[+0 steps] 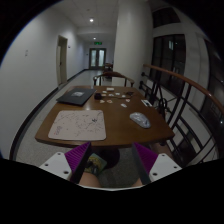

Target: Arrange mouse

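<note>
A light grey mouse lies on the right part of a brown wooden table, near its right edge. My gripper is held well short of the table's near edge, above the floor. Its two purple pads stand far apart with nothing between them but the floor and the table's base. The mouse is beyond the fingers, ahead and to the right.
A white mat with drawings lies on the table's near left. A closed dark laptop sits at the far left. Several small cards and items lie at the far middle. A railing runs along the right; a corridor extends behind.
</note>
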The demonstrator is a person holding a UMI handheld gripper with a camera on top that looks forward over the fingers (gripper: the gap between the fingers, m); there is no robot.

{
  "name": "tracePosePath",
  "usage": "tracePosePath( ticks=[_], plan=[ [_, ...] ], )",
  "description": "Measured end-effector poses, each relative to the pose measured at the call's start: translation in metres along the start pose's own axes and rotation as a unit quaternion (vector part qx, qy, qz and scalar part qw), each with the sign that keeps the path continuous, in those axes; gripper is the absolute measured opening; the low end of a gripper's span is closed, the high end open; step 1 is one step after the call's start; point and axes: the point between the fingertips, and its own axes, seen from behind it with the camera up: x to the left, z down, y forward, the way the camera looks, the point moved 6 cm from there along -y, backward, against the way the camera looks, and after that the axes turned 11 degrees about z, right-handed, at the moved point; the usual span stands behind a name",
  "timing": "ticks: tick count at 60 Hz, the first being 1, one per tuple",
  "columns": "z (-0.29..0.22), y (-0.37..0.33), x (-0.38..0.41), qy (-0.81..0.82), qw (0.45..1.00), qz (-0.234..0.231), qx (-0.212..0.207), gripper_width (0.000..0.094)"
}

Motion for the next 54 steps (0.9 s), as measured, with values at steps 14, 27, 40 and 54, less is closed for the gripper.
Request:
tracePosePath(
  ticks=[14, 27, 40, 54],
  plan=[
    [0.001, 0.041, -0.033, 0.003, 1.0, 0.022, 0.008, 0.0829],
    [-0.001, 0.144, -0.099, 0.044, 0.996, 0.055, 0.049, 0.0837],
    [-0.017, 0.231, -0.107, 0.015, 0.998, 0.012, 0.066, 0.0844],
    [-0.052, 0.295, -0.11, -0.008, 0.998, -0.006, 0.064, 0.0842]
  ],
)
